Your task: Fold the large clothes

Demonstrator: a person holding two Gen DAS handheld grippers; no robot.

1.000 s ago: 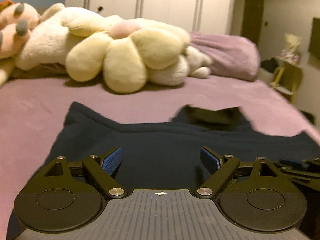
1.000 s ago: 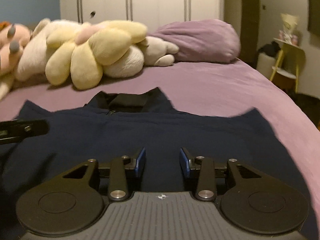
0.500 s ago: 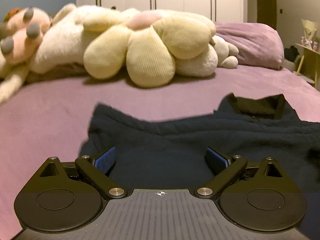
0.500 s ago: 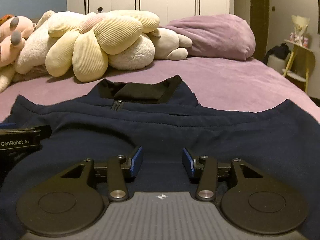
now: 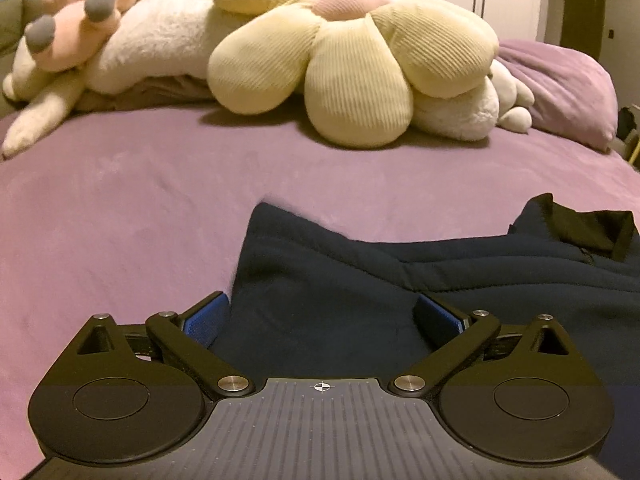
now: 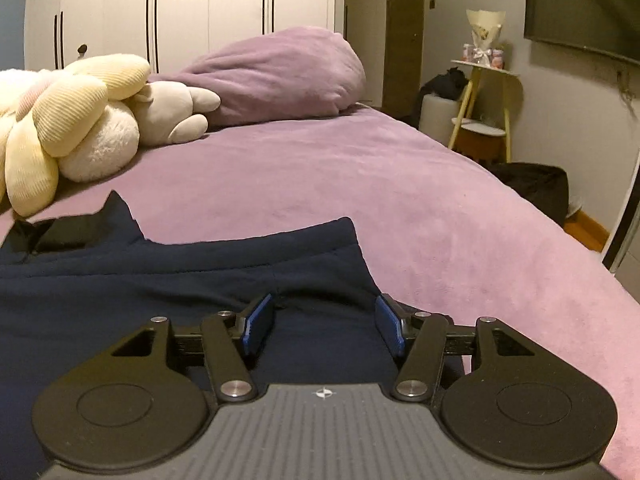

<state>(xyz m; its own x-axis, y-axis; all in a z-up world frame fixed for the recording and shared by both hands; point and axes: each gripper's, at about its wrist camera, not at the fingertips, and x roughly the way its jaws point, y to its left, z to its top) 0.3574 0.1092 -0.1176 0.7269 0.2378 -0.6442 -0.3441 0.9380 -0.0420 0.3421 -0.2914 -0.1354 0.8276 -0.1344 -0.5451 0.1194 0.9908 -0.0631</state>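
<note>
A navy blue zip-neck sweater (image 5: 360, 280) lies flat on the purple bed, its dark collar (image 5: 592, 228) at the right of the left wrist view and at the left of the right wrist view (image 6: 60, 232). My left gripper (image 5: 320, 320) is open and empty, low over the sweater's left shoulder edge. My right gripper (image 6: 322, 326) is open and empty, low over the sweater's (image 6: 180, 280) right shoulder edge, with cloth between its blue pads (image 6: 260, 322).
The purple bed cover (image 5: 120, 208) spreads around the sweater. A yellow flower plush (image 5: 360, 60) and white and pink plush toys (image 5: 100, 28) lie at the head of the bed beside a purple pillow (image 6: 280, 72). The bed's right edge (image 6: 560, 248) drops to the floor by a small shelf table (image 6: 484, 100).
Both grippers have moved apart: the left one to the sweater's left shoulder, the right one to its right shoulder. The right gripper's fingers have opened wider. The sweater lies as before.
</note>
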